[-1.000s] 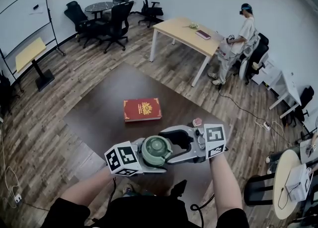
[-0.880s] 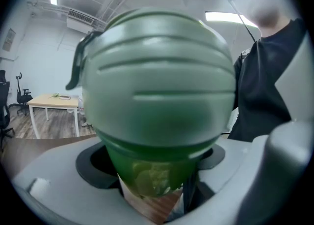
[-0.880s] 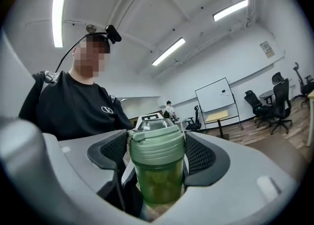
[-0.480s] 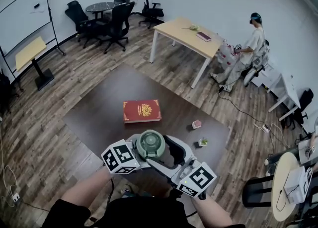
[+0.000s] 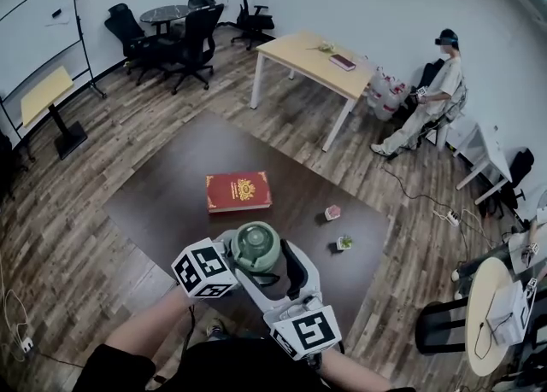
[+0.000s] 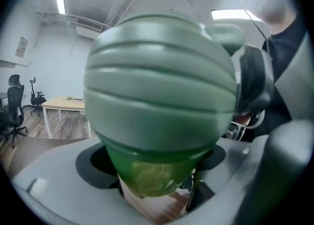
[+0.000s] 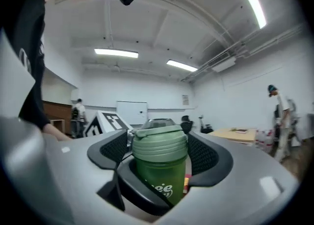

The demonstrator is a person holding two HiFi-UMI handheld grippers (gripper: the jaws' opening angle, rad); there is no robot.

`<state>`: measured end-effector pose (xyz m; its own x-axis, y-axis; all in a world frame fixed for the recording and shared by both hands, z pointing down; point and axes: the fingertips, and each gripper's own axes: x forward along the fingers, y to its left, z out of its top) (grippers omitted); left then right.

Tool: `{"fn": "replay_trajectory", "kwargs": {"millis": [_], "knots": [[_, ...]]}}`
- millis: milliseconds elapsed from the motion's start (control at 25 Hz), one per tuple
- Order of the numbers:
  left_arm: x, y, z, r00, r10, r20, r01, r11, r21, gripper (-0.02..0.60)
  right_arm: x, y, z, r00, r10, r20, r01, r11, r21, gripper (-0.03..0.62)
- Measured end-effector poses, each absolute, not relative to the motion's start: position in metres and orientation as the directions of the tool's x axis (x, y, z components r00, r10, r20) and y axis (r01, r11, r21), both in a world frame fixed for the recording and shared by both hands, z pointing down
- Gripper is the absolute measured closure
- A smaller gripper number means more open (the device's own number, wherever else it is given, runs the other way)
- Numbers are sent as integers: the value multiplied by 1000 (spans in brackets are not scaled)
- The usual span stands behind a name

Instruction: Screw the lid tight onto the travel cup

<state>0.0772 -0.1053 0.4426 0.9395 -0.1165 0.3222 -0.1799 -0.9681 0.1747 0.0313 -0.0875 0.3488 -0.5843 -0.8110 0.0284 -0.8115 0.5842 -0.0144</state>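
Observation:
The green travel cup (image 7: 159,186) is held upright over the near edge of the dark table. My left gripper (image 5: 249,269), marker cube at the left, comes in from the left and is shut on the cup's translucent body (image 6: 152,170). The ribbed pale-green lid (image 5: 256,246) sits on top of the cup. My right gripper (image 5: 259,249) reaches up from the near side, its cube close to my body. Its two black pads (image 7: 112,151) press on either side of the lid (image 7: 159,143). In the left gripper view the lid (image 6: 162,87) fills most of the picture.
On the dark brown table (image 5: 162,202) lie a red book (image 5: 238,191), a small pink object (image 5: 332,212) and a small green one (image 5: 344,242). Farther off are a beige table (image 5: 312,59), office chairs, a whiteboard and a seated person (image 5: 427,100).
My right gripper swung round the cup from its right side to the near side, staying closed round the lid. The left gripper and cup shifted slightly left. The person at the back sat down.

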Motion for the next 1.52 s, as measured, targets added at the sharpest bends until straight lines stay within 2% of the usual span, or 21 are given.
{"fn": "replay_trajectory", "kwargs": {"millis": [160, 280, 360, 520, 680, 800, 880, 960, 1080, 1200, 1280, 1360, 1440, 1520], "knots": [[70, -101, 435, 940, -97, 327, -159, -973, 168, 170, 47, -87, 331, -853, -519, 50, -522, 852, -44, 191], [72, -90, 432, 944, -50, 325, -114, -977, 179, 170, 61, -90, 329, -956, -272, 108, -277, 960, -34, 189], [76, -81, 430, 948, -12, 319, -77, -978, 193, 170, 62, -93, 339, -980, -126, 155, -134, 990, -41, 189], [81, -70, 430, 950, 31, 310, -38, -976, 214, 170, 55, -91, 344, -989, 100, 108, 83, 985, -152, 187], [81, -70, 431, 947, 27, 320, -42, -978, 205, 170, 43, -85, 347, -977, 186, 103, 165, 969, -185, 189], [75, -83, 434, 939, -33, 342, -102, -978, 184, 170, 35, -90, 347, -988, 111, 112, 92, 982, -165, 206], [68, -94, 436, 932, -87, 351, -153, -974, 165, 170, 29, -96, 348, -994, -22, 109, -36, 991, -131, 207], [63, -104, 437, 928, -128, 351, -192, -969, 154, 170, 25, -100, 347, -972, -214, 94, -222, 971, -92, 209], [61, -113, 438, 925, -157, 347, -222, -962, 156, 170, 23, -107, 348, -838, -540, 78, -545, 835, -78, 210], [65, -116, 444, 919, -158, 362, -223, -964, 144, 170, 28, -108, 355, -631, -769, 107, -776, 628, -57, 210], [71, -116, 447, 920, -145, 363, -212, -966, 150, 170, 31, -108, 359, -528, -842, 114, -849, 527, -43, 210], [74, -117, 448, 923, -136, 359, -203, -966, 158, 170, 33, -109, 360, -493, -863, 109, -870, 492, -38, 209], [76, -118, 446, 930, -124, 347, -194, -966, 173, 170, 33, -110, 357, -537, -839, 90, -843, 534, -58, 207], [76, -117, 443, 937, -107, 331, -178, -965, 192, 170, 34, -109, 349, -641, -765, 57, -766, 634, -107, 194]]}}
